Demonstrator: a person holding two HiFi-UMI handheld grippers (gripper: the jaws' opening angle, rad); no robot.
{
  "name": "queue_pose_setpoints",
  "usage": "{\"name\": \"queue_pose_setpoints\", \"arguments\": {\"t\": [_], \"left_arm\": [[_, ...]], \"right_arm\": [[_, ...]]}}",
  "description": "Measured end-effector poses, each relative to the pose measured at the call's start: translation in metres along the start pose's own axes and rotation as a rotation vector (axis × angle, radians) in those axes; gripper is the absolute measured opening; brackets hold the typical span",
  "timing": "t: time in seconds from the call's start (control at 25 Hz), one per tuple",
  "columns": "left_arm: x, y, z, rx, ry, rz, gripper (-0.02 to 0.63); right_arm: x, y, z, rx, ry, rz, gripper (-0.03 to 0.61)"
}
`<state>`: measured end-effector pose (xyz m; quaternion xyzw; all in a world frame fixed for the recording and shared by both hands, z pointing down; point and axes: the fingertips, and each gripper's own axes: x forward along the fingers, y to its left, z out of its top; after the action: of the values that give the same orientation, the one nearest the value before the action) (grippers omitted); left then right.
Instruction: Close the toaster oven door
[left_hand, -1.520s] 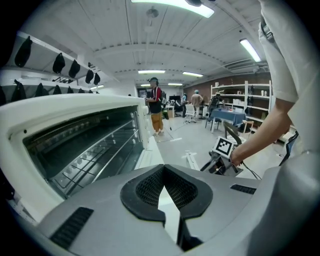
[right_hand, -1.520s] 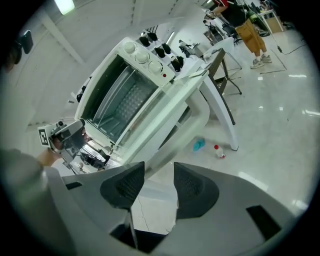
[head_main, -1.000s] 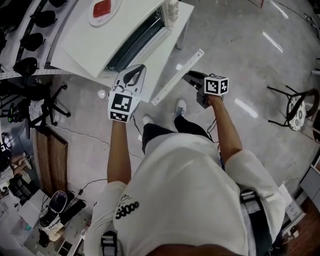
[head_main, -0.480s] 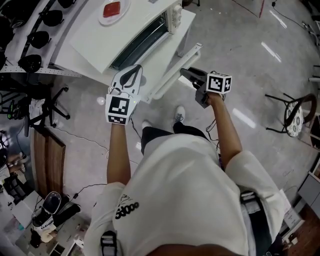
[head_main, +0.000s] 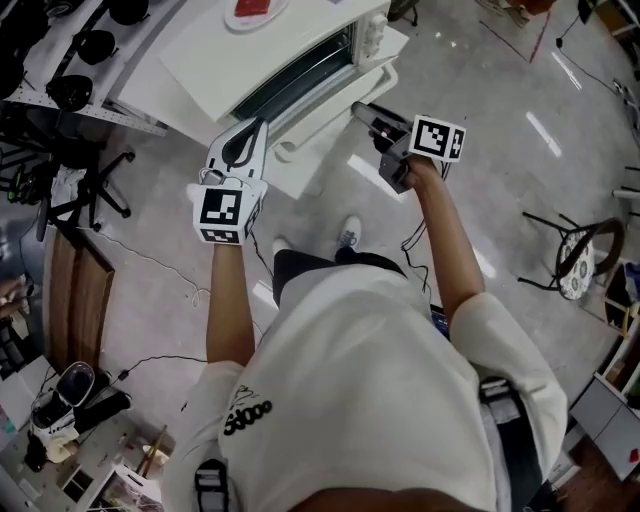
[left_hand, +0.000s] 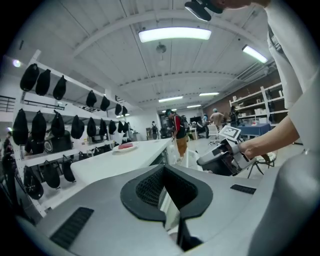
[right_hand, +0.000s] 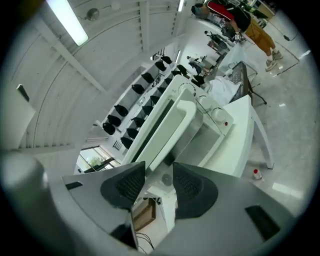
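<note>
The white toaster oven (head_main: 215, 60) stands on a white table (head_main: 335, 165) at the top of the head view. Its glass door (head_main: 295, 85) is tilted up and only a little ajar, with the white handle (head_main: 320, 135) along its lower edge. My right gripper (head_main: 362, 112) is at the handle's right end, jaws slightly open with nothing between them. In the right gripper view the door (right_hand: 155, 125) and handle (right_hand: 176, 122) fill the space just beyond the right gripper (right_hand: 159, 186). My left gripper (head_main: 255, 135) hovers shut at the oven's front left, its tips (left_hand: 172, 215) meeting.
A plate with something red (head_main: 255, 8) lies on the oven top. Racks of black caps (head_main: 60, 60) stand at left, with an office chair (head_main: 90, 190) and a wooden board (head_main: 70, 300) below them. A stool (head_main: 575, 265) is at right. A small bottle (right_hand: 256, 173) lies under the table.
The door has swung up from hanging wide open to almost shut. My right gripper rose toward the oven with the handle. The left gripper also moved closer to the oven front.
</note>
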<state>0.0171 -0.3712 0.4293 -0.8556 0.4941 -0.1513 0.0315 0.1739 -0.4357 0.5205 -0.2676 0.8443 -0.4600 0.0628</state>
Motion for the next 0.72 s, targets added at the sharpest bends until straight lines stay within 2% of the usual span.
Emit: {"name": "queue_pose_setpoints", "arguments": {"t": [0.28, 0.36, 0.4, 0.44, 0.52, 0.64, 0.72], "left_arm": [[-0.017, 0.018, -0.012, -0.046, 0.017, 0.080, 0.017], [-0.022, 0.022, -0.015, -0.052, 0.026, 0.095, 0.017], [-0.024, 0.023, -0.016, -0.055, 0.028, 0.102, 0.017], [-0.027, 0.025, -0.017, -0.058, 0.031, 0.108, 0.017], [-0.033, 0.028, -0.021, -0.063, 0.039, 0.120, 0.017], [-0.038, 0.035, -0.029, -0.070, 0.050, 0.128, 0.017], [-0.041, 0.040, -0.032, -0.072, 0.053, 0.126, 0.017]], "right_arm": [[0.052, 0.023, 0.041, -0.046, 0.005, 0.022, 0.164], [0.065, 0.021, 0.045, -0.082, 0.035, -0.021, 0.160], [0.070, 0.015, 0.042, -0.122, 0.068, -0.073, 0.059], [0.074, 0.006, 0.035, -0.169, 0.107, -0.130, 0.021], [0.081, -0.003, 0.021, -0.206, 0.148, -0.163, 0.023], [0.085, -0.001, 0.019, -0.153, 0.105, -0.122, 0.023], [0.087, 0.002, 0.020, -0.165, 0.087, -0.128, 0.023]]}}
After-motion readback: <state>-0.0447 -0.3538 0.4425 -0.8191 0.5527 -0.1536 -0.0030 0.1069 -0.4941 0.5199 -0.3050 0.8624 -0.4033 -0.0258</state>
